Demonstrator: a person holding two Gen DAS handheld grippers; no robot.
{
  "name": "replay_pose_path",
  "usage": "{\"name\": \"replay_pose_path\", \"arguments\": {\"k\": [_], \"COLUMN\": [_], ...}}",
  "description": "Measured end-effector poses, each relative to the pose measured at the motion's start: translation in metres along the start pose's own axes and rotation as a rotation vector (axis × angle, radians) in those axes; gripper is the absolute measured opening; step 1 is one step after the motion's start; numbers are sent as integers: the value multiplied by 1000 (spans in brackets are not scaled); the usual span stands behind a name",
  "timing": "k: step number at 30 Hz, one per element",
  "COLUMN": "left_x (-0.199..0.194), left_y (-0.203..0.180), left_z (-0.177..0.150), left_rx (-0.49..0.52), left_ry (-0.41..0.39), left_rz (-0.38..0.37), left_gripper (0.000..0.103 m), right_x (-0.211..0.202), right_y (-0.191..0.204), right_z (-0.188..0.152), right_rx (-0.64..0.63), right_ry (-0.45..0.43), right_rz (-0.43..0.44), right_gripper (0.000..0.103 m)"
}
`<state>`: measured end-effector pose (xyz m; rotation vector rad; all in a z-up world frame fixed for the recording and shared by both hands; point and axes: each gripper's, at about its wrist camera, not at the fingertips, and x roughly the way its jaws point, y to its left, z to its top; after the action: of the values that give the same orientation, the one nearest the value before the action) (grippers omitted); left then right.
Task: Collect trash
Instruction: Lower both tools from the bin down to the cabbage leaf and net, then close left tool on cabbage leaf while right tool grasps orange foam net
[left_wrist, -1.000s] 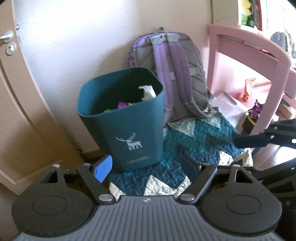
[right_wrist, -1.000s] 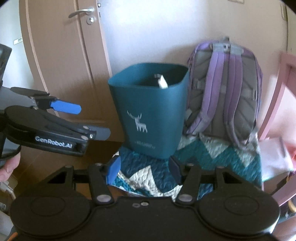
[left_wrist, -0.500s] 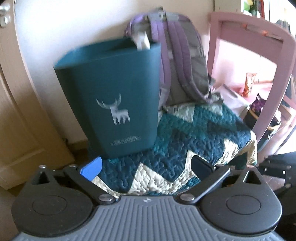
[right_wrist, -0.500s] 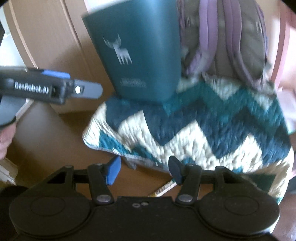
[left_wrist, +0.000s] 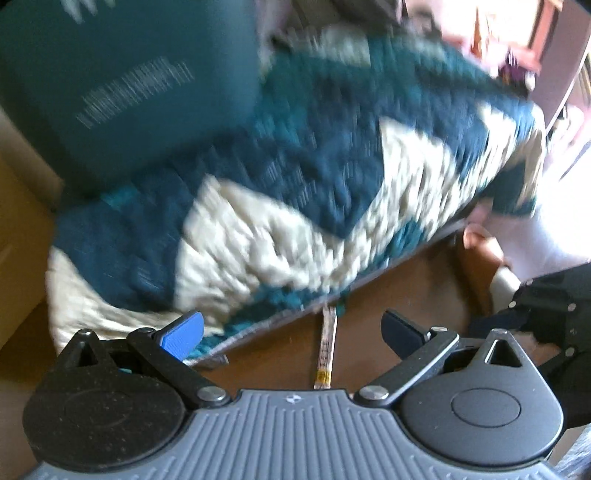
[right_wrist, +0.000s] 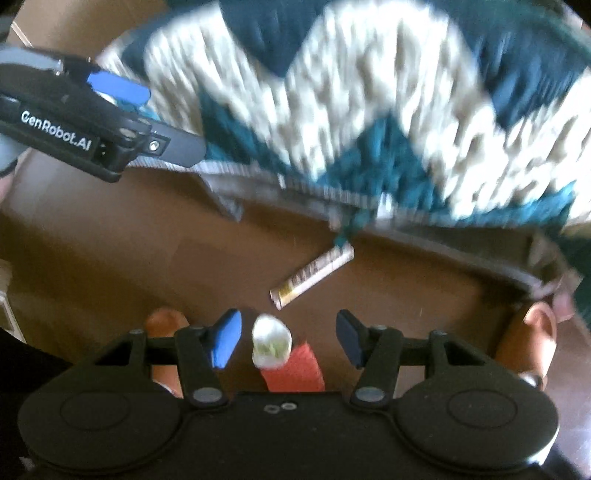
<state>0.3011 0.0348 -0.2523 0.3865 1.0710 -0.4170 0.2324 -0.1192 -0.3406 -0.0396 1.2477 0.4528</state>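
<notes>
Both tools pointed down at the brown floor (right_wrist: 110, 258). The left tool (left_wrist: 291, 334) gaped wide, empty, near a narrow wrapper (left_wrist: 327, 350); the right tool (right_wrist: 286, 339) stood apart over a white crumpled scrap (right_wrist: 271, 339).

Left gripper (left_wrist: 291, 332): black two-finger tool, jaws spread wide, nothing between the pads; 6 o'clock.
Wrapper (left_wrist: 327, 350): thin flat yellow-and-white strip on the brown floor (left_wrist: 406, 288), between the fingertips, its far end touching the rug edge.
Rug (left_wrist: 332, 166): teal and cream zigzag quilted mat, centre, blurred.
Bin (left_wrist: 122, 85): dark teal plastic waste bin with white print, 10 o'clock, standing on the rug.
Right gripper (left_wrist: 554, 310): black body only, 4 o'clock.
</notes>
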Motion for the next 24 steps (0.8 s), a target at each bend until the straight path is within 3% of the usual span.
{"name": "replay_pose_path", "arguments": {"k": [5,15,19,24], "left_x": [74,201,241,276], "left_y": [-14,-46,-45,-45], "left_z": [-25,-95,-115,-135], "left_rx": [58,94,9,-117], "left_ry": [112,381,472,561], "left_rz": [-4,-112,-140,-190], "left_gripper": [103,103,102,102], "right_x": [61,162,184,202], "right_y": [9,17,19,12], "right_z": [-19,-56,-67,-69], "right_rx": [-123,-235,-283,-238], "right_ry": [144,353,391,402], "right_rz": [-27,-16,1,14], "right_gripper": [57,56,56,56]}}
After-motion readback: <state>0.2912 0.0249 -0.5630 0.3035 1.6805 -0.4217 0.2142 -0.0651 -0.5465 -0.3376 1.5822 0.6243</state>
